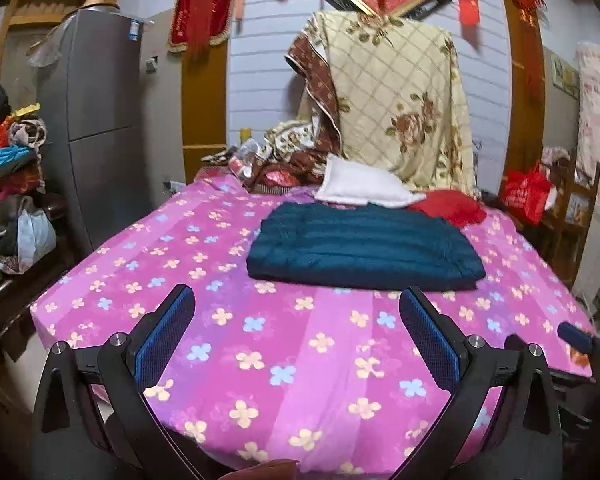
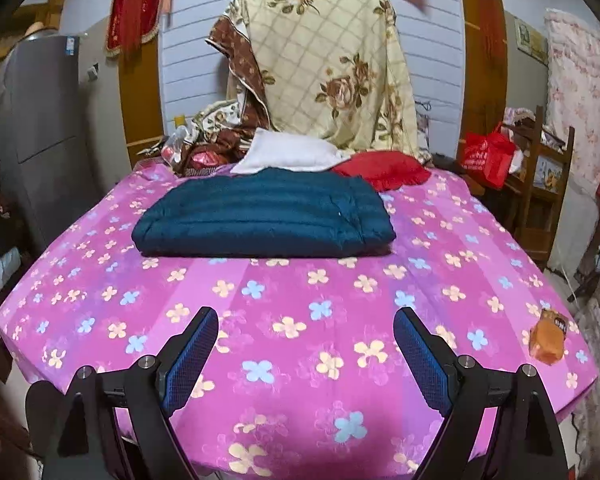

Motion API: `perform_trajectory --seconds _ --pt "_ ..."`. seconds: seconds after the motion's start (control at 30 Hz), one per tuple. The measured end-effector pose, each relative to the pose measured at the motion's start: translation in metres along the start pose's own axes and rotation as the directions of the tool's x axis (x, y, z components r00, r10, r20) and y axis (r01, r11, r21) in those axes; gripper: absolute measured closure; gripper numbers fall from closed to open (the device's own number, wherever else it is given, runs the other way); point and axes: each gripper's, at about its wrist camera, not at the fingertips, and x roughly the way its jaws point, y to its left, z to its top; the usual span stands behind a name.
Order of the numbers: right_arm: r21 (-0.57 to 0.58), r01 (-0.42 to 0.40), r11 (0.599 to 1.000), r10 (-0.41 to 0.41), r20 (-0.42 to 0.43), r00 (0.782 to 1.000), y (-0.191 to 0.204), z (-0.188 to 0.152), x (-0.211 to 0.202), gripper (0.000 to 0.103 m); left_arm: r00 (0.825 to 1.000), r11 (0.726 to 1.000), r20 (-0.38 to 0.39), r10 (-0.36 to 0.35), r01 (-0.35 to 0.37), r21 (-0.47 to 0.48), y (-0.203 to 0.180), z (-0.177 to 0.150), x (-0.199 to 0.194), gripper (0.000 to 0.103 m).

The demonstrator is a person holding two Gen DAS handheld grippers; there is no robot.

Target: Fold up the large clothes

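A dark teal quilted puffer jacket (image 1: 364,250) (image 2: 266,218) lies folded into a neat flat rectangle mid-bed on the pink flowered bedsheet (image 1: 260,344) (image 2: 300,320), toward the far end. The left gripper (image 1: 296,320) and right gripper (image 2: 305,344) hover near, spread wide, holding nothing.

From my right gripper (image 2: 305,322), jaws spread wide over the pink flowered sheet (image 2: 300,320), I see the folded dark-teal quilted jacket (image 2: 264,216) lying well ahead, an orange packet (image 2: 548,340) at the right edge.
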Motion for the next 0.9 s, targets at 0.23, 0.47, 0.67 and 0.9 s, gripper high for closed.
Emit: perform_trajectory --seconds 0.23,0.47,0.67,0.9 --pt "-0.046 0.027 0.999 -0.026 0.016 1.0 0.011 -0.001 -0.01 0.015 0.999 1.0 -0.034 -0.012 0.012 0.007 -0.004 -0.006 0.0 0.001" --pt "-0.02 0.032 0.999 -0.032 -0.025 0.999 0.008 -0.003 -0.003 0.015 0.994 1.0 -0.106 -0.021 0.021 0.0 -0.005 -0.013 0.012 0.001" --pt "-0.001 0.027 1.0 -0.027 -0.062 0.998 0.005 -0.007 0.006 0.015 0.987 1.0 -0.157 -0.028 0.027 -0.01 -0.006 -0.015 0.022 0.001" --pt "-0.001 0.026 1.0 -0.026 -0.083 0.996 0.007 -0.009 0.011 0.015 0.985 1.0 -0.172 -0.029 0.027 -0.014 -0.005 -0.016 0.026 0.001"
